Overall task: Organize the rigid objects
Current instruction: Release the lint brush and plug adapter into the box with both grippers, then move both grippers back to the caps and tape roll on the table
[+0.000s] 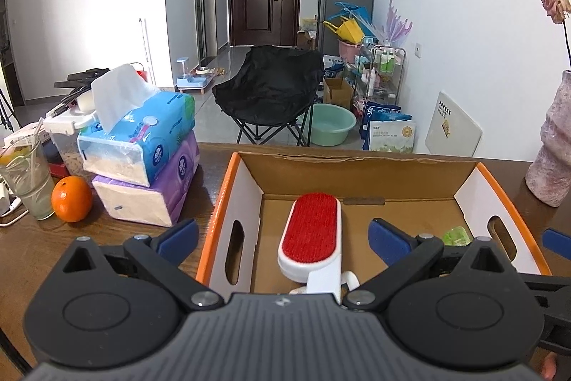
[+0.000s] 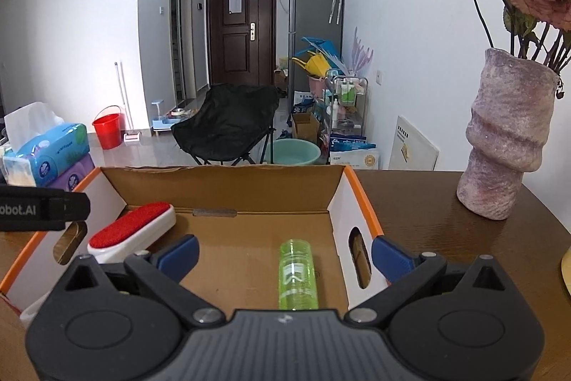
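An open cardboard box (image 1: 360, 172) with orange rims sits on the brown table. Inside it lies a white lint brush (image 1: 309, 231) with a red pad, its handle pointing toward me. My left gripper (image 1: 283, 236) is open, its blue pads spread wide on either side of the brush without touching it. In the right wrist view the same box (image 2: 228, 181) holds the brush (image 2: 132, 229) at the left and a green translucent bottle (image 2: 298, 275) lying on its side. My right gripper (image 2: 284, 254) stands open over the bottle, pads well apart from it.
Two stacked tissue packs (image 1: 142, 159), an orange (image 1: 71, 199) and a glass with a straw (image 1: 26, 181) sit left of the box. A pink vase (image 2: 505, 138) with dried roses stands at the right on the table. A black folding chair (image 1: 267, 88) is beyond the table edge.
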Tool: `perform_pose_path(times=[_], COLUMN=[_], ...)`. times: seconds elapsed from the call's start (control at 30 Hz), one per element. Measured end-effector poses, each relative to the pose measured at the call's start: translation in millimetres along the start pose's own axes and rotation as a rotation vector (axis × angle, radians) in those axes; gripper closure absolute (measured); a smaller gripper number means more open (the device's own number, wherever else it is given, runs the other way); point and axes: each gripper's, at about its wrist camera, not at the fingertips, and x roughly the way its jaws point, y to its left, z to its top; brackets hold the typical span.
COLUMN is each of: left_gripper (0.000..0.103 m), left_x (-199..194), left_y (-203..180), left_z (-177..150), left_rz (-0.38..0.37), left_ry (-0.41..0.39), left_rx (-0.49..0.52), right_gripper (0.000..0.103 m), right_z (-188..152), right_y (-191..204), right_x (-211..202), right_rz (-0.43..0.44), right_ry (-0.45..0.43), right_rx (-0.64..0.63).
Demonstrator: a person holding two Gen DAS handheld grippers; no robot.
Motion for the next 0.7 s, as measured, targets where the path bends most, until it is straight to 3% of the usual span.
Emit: perform_pose_path(times=[0.7], left_gripper=[0.000], left_x=[-65.2], left_y=[-5.1], left_z=[-29.9], left_rz=[-0.030], left_ry=[-0.023], left_rx=[0.038], right_gripper=[0.000], right_z=[-17.0], right_y=[-18.5], right_x=[-70.2], right_rz=[-0.030], right_ry=[-0.051], right_rx=[-0.021])
